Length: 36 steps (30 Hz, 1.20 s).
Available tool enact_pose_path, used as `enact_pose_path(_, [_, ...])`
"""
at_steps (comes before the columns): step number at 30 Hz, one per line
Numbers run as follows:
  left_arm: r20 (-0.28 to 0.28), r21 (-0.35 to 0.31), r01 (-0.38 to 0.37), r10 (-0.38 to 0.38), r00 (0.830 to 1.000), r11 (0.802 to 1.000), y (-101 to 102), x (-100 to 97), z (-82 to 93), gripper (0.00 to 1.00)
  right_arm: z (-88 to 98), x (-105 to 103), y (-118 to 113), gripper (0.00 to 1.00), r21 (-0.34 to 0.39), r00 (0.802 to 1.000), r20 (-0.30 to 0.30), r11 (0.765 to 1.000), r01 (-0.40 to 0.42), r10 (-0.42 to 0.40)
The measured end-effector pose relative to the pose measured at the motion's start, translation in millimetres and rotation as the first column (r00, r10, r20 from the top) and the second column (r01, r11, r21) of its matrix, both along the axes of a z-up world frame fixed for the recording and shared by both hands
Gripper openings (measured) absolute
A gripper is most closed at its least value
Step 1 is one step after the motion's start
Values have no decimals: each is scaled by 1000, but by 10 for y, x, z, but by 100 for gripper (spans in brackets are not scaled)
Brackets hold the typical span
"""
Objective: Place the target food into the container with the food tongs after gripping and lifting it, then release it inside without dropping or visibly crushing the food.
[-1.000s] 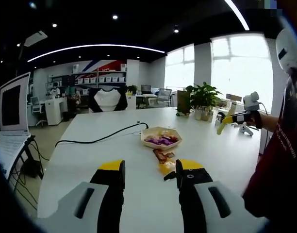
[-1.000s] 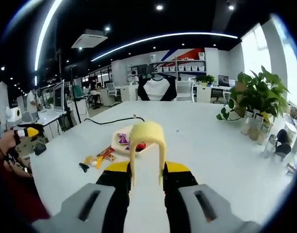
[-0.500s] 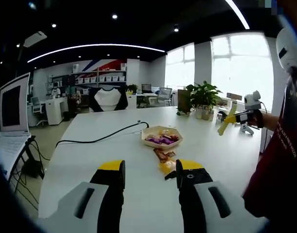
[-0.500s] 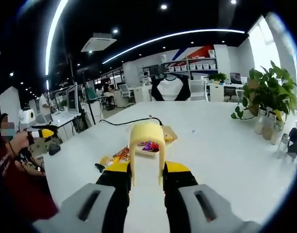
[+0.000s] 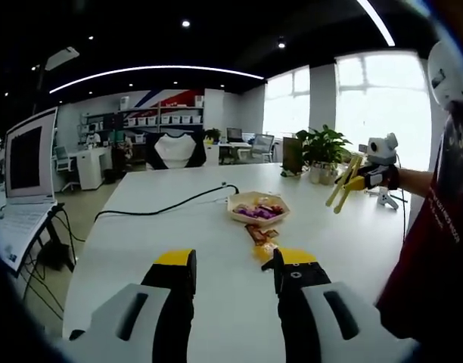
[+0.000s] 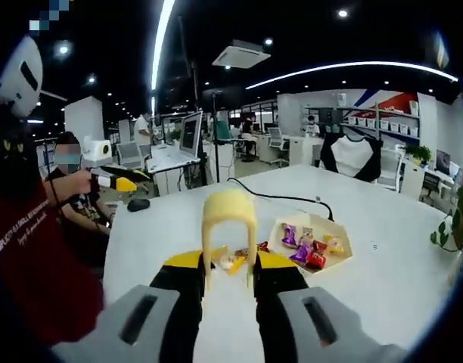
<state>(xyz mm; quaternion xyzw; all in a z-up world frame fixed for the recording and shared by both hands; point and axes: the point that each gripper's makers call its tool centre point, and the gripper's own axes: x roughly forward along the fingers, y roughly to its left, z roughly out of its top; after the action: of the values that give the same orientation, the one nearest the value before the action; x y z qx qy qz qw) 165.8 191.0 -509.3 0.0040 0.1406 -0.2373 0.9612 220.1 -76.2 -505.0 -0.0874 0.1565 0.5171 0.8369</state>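
Note:
A hexagonal paper tray [image 5: 259, 209] of wrapped sweets sits mid-table, with loose wrapped sweets [image 5: 260, 240] just in front of it. My left gripper [image 5: 233, 266] hovers open over the near table, nothing between its jaws. At the right a hand holds my right gripper [image 5: 371, 178] above the table, with yellow food tongs [image 5: 343, 184] sticking out of it. In the right gripper view my right gripper [image 6: 229, 266] is shut on the cream-yellow tongs [image 6: 229, 221]. The tray [image 6: 311, 243] lies right of them, loose sweets [image 6: 233, 262] just behind them. Far left, a hand holds the left gripper [image 6: 116, 182].
A black cable [image 5: 163, 209] runs across the white table [image 5: 133, 249] to the tray. A laptop [image 5: 26, 170] stands off the left edge, potted plants [image 5: 321, 151] at the far right corner. A black mouse [image 6: 139, 204] lies near the person in red [image 6: 35, 227].
The right gripper view has swung left, so the tray now sits right of the tongs. In the left gripper view the right gripper and tongs have risen slightly. My left gripper has hardly moved.

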Motion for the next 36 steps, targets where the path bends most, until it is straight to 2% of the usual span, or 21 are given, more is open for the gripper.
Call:
enact_pose_path(6, [1,-5,-11,11,1000,1000,32,-32,12,43,61,67,288,22,-2,994,11,994,-111,111])
enact_pose_path(15, [-7,-16,-49,49,999,999,158,-110,-11,43,26,63,756,22,-30,964,14,964,-264,265])
enact_pose_path(27, [-20,-18,-99,99,995,995,344,-169,-47,43,-212,80,1092,22,-74,937,-8,934,-349,349])
enact_pose_path(36, [-2,-12,-103,103,995,995,391,-161,35,43,-404,79,1172,21,-119,923,-29,916,-384,383])
